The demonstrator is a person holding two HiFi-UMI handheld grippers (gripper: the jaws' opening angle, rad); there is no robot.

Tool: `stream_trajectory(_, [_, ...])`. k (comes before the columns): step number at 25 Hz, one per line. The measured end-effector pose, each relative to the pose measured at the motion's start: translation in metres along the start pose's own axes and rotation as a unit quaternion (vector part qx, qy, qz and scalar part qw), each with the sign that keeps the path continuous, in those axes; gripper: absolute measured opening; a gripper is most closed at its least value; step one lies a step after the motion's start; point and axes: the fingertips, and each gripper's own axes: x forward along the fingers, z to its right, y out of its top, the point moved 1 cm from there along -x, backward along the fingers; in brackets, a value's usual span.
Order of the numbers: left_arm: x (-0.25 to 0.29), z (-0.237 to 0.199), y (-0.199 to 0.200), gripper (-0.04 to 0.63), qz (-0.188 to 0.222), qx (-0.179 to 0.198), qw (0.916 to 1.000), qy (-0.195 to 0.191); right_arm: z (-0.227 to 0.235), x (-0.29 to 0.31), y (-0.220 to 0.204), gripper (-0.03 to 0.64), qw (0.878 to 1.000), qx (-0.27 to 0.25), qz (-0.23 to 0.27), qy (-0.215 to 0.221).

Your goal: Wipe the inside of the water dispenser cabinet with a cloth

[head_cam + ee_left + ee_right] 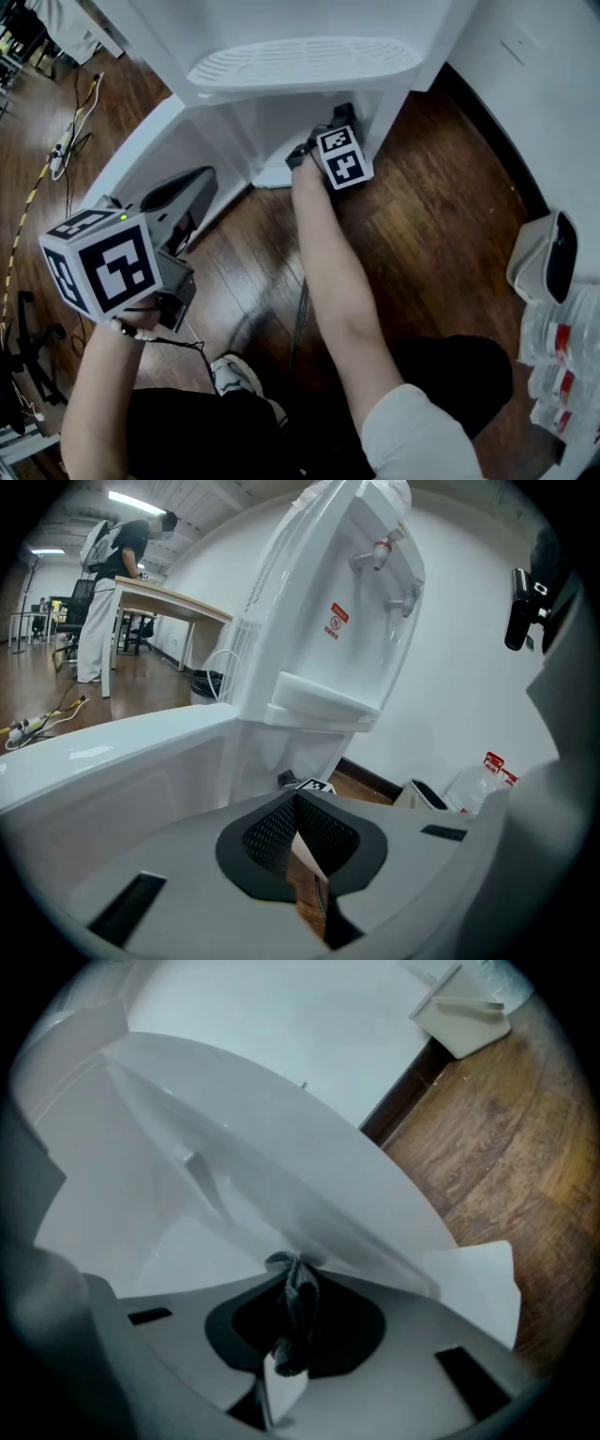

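The white water dispenser [305, 61] stands on the wood floor with its lower cabinet [272, 127] open and the cabinet door [141, 150] swung out to the left. My right gripper [328, 127] reaches into the cabinet mouth. It is shut on a dark grey cloth [298, 1297], which presses against a white inner wall [281, 1185]. The cloth does not show in the head view. My left gripper [199, 183] hangs outside, low and left of the door, shut with nothing between its pads [272, 832]. It faces the dispenser [328, 621].
A white lidded bin [544, 258] and plastic bottles [562, 361] stand at the right by the wall. Cables [66, 141] run along the floor at the left. My shoe [234, 375] is below. Far off, a person [108, 592] stands at a table [178, 604].
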Motion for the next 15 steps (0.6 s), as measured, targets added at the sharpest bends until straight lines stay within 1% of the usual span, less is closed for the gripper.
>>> stream_trajectory(4, [-0.004,0.002,-0.002,-0.003,0.001,-0.003,1.0,-0.007,-0.012,-0.015,0.003,0.046,1.0,-0.001,0.009,0.015])
stream_trajectory(9, [-0.01,0.009,0.008,-0.003,0.011,0.014,0.9998,-0.008,-0.055,-0.046,0.03,0.046,0.997,-0.01,0.046,0.067])
stream_trajectory(12, [-0.012,0.009,0.007,-0.003,0.013,0.01,0.9998,-0.01,-0.078,-0.059,0.051,0.046,0.993,0.012,0.062,0.095])
stream_trajectory(15, [-0.013,0.012,0.013,-0.003,0.016,0.024,0.9996,-0.006,-0.1,-0.071,0.07,0.046,0.988,0.032,0.076,0.129])
